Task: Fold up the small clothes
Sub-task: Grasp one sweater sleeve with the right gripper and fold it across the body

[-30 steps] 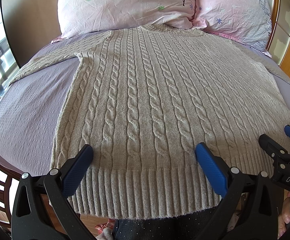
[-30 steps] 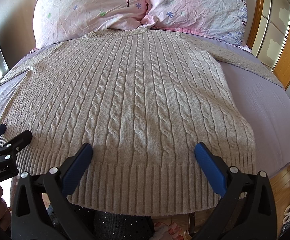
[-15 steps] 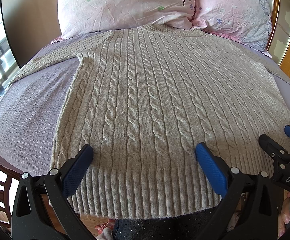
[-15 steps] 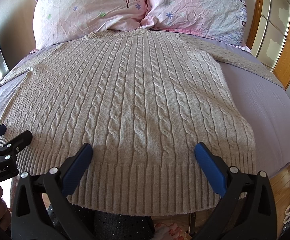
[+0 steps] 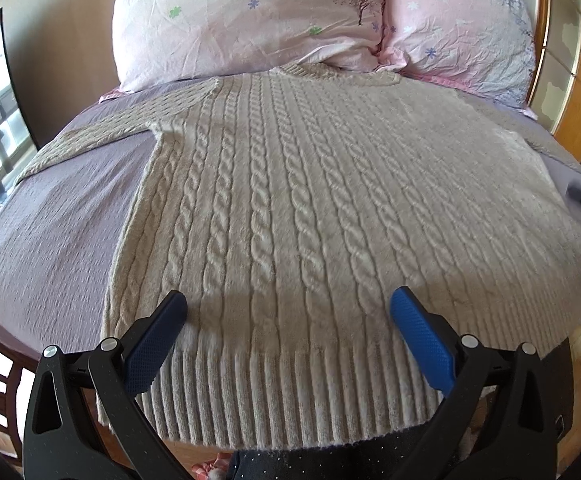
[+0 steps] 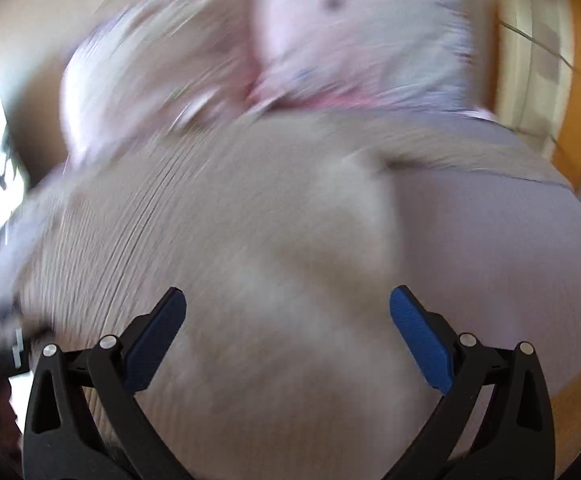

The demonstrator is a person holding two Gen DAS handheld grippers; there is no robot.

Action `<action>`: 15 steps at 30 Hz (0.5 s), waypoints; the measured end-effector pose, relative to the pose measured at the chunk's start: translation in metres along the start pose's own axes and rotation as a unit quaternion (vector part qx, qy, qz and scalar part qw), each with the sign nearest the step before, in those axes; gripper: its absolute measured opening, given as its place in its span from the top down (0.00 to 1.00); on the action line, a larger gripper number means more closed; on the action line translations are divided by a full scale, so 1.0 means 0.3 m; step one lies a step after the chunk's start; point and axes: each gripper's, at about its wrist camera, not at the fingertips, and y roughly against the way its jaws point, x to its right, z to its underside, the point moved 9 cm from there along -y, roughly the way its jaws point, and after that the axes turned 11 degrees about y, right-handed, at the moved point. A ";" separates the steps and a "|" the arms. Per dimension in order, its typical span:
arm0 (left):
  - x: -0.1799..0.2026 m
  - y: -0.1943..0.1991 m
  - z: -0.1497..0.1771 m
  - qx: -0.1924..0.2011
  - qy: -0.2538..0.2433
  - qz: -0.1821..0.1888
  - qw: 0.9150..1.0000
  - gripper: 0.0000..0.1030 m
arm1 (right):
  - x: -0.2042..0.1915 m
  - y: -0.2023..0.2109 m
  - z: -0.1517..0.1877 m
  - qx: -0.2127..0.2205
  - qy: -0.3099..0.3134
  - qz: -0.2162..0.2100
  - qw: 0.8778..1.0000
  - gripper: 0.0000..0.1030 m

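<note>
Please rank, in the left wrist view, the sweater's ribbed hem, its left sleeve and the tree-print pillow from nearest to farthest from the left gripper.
From the left gripper:
1. Ribbed hem: directly beneath the open fingers.
2. Left sleeve: stretched across the purple bedsheet, far left.
3. Tree-print pillow: at the headboard end, beyond the collar.

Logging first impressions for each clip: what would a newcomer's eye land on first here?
A grey cable-knit sweater spread flat across the purple bed, its collar up against two pink pillows. The left gripper hangs wide open over the ribbed hem. The right wrist view is smeared with motion blur, the right gripper open too.
</note>
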 end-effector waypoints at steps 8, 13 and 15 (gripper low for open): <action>0.062 0.061 -0.171 0.102 0.011 0.080 0.991 0.01 | 0.829 -0.190 -0.200 0.002 -0.297 0.066 0.953 0.41; 0.011 0.050 -0.271 0.135 0.040 0.072 0.987 0.01 | 1.033 -0.294 -0.218 -0.007 -0.353 0.115 0.929 0.46; -0.013 0.037 -0.290 0.139 0.050 0.069 0.987 0.01 | 1.064 -0.325 -0.219 -0.010 -0.367 0.121 0.922 0.46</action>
